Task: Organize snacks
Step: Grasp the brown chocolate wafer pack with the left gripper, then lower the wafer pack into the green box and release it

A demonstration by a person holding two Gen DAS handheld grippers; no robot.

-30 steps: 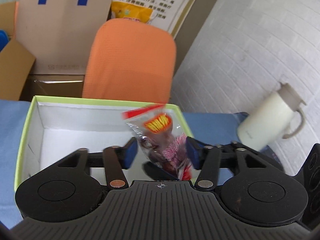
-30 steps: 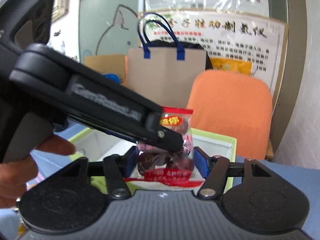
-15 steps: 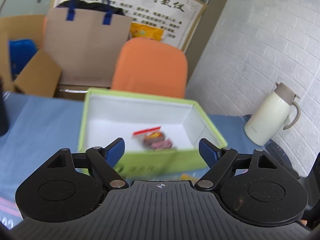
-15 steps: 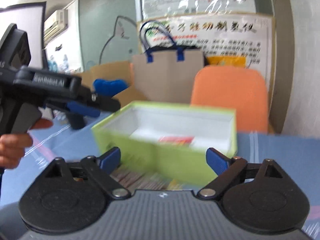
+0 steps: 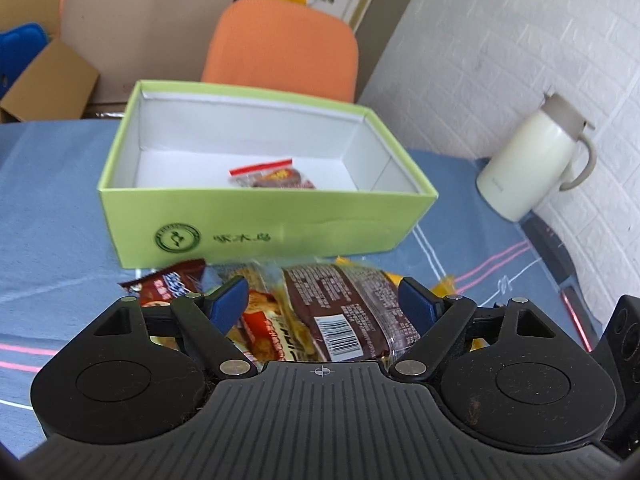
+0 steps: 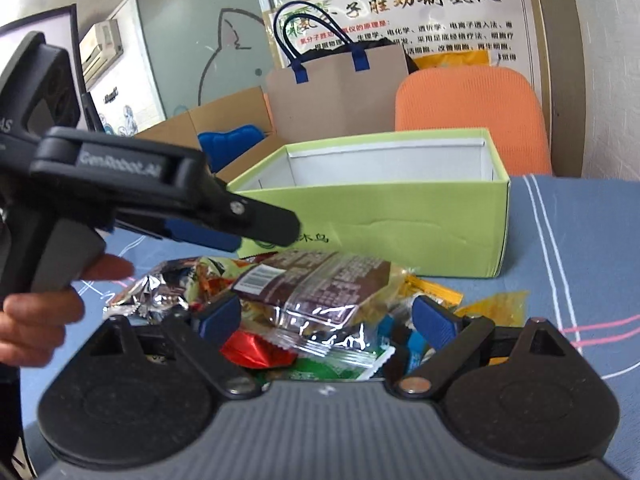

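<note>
Progress entry: task early.

Green box (image 5: pixel 264 216) sits on the blue worktop (image 5: pixel 52 208), open top. One red-topped snack packet (image 5: pixel 272 176) lies on the box floor, near the front wall; the part of the floor in view is otherwise bare. A second item cannot be ruled out behind the front wall.

Snack pile (image 6: pixel 304 292) lies on the worktop just in front of the box, at 6 o'clock from it. Uppermost is a brown packet with a barcode (image 5: pixel 348 304); silver, yellow, red and green wrappers lie under and beside it. Judged: most of the snacks are yet to go in.

Left gripper (image 5: pixel 320 300): fingers spread wide, nothing held, straddling the brown packet from above without visible contact. Right gripper (image 6: pixel 328 316): fingers also released, empty, low over the same pile.

White jug (image 5: pixel 532 164) stands at 3 o'clock from the box, well apart. Not involved.

Next likely step, by judgement: pick from the top of the pile.
</note>
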